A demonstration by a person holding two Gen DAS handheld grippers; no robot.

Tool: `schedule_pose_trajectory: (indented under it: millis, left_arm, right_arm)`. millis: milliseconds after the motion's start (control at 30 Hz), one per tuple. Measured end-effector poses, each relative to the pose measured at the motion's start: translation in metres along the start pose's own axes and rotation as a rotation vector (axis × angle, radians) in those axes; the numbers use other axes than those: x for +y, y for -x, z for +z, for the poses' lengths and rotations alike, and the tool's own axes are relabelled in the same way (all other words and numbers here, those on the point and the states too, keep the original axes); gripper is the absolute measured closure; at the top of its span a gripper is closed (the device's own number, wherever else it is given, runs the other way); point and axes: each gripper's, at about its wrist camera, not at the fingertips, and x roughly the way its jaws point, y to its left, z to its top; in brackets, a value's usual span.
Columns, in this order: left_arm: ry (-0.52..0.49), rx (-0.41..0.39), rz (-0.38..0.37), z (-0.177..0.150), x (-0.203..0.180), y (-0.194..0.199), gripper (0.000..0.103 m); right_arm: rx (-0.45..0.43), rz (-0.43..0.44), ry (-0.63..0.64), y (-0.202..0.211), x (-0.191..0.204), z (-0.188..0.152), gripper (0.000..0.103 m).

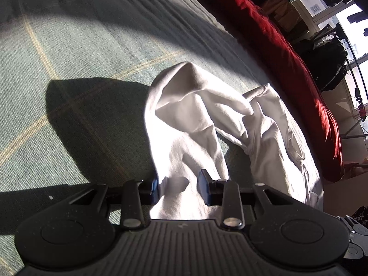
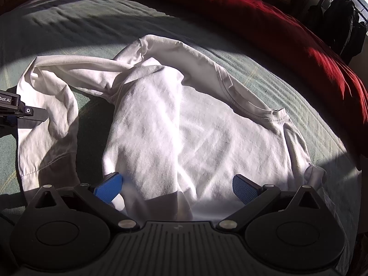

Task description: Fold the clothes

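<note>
Shirt: white T-shirt (image 2: pixel 202 138) lies on the green bedspread (image 2: pixel 69 23), body mostly flat, collar off to the right, one side thrown up in a rumpled hump, so the fold looks barely begun.
Left gripper: left gripper (image 1: pixel 180 187) is tipped down over a bunched ridge of the shirt's cloth; jaws stand partly apart with fabric lying between the blue pads (image 1: pixel 205 188), not visibly pinched, probably lining up a pinch on that edge.
Right gripper: right gripper (image 2: pixel 177 187) hangs over the near part of the shirt, jaws wide apart, nothing gripped, pads straddling the raised fold, likely waiting to take its own side.
Spacing: the two grippers sit over opposite ends, which suits lifting and spreading the cloth evenly.
Red blanket: red blanket (image 2: pixel 287 23) is pushed along the far edge of the bed, leaving the bedspread as working room.
Light: hard sun and deep shadows wash out the seams.
</note>
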Motion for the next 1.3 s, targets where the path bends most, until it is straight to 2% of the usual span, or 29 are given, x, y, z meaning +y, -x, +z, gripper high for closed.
schedule_pose_trajectory:
  millis: [33,100,167,267,467,533,633,733,833,867,900,1133,1200,1300]
  left_arm:
    - [-0.016,-0.004,0.011,-0.002,-0.002,0.000,0.075]
    - [-0.047,-0.017,0.059,-0.003,-0.005,0.001,0.096]
    - [-0.048,-0.032,0.085,0.000,-0.003,0.005,0.103]
    - [-0.045,-0.059,0.098,0.010,0.000,0.015,0.103]
    - [-0.104,-0.121,0.155,0.049,0.012,0.045,0.103]
    - [-0.115,-0.118,0.157,0.061,0.018,0.051,0.103]
    - [-0.060,-0.093,0.116,0.070,0.030,0.052,0.103]
    - [0.028,-0.048,0.069,0.054,0.040,0.044,0.098]
    - [0.127,-0.036,-0.005,0.030,0.047,0.035,0.083]
    - [0.152,-0.031,-0.024,0.022,0.049,0.031,0.075]
    - [0.156,-0.036,-0.024,0.018,0.050,0.030,0.072]
    - [0.196,-0.085,-0.044,0.008,0.056,0.043,0.071]
    - [0.179,-0.056,-0.082,0.003,0.054,0.043,0.063]
    - [0.166,-0.001,-0.101,-0.006,0.050,0.028,0.061]
  right_arm:
    - [0.001,0.000,-0.001,0.000,0.000,0.000,0.000]
    - [0.001,-0.001,-0.001,-0.001,0.001,0.000,0.000]
    - [0.002,-0.004,0.004,-0.001,0.002,0.000,0.000]
    - [-0.007,-0.008,0.010,0.001,0.002,0.002,0.000]
    - [-0.015,-0.011,0.004,0.002,0.002,0.005,0.000]
    - [-0.017,-0.012,0.003,0.003,0.004,0.007,0.000]
    - [-0.023,-0.013,-0.001,0.003,0.006,0.009,0.000]
    - [-0.020,-0.013,-0.006,0.002,0.009,0.010,0.000]
    - [-0.020,-0.011,-0.007,0.003,0.011,0.013,0.000]
    - [-0.022,-0.010,-0.005,0.003,0.012,0.014,0.000]
    - [-0.022,-0.010,-0.002,0.003,0.012,0.014,0.000]
    - [-0.021,-0.004,-0.002,0.003,0.008,0.011,0.000]
    - [-0.019,0.003,-0.005,0.002,0.008,0.010,0.000]
    - [-0.027,0.012,-0.005,0.004,0.008,0.010,0.000]
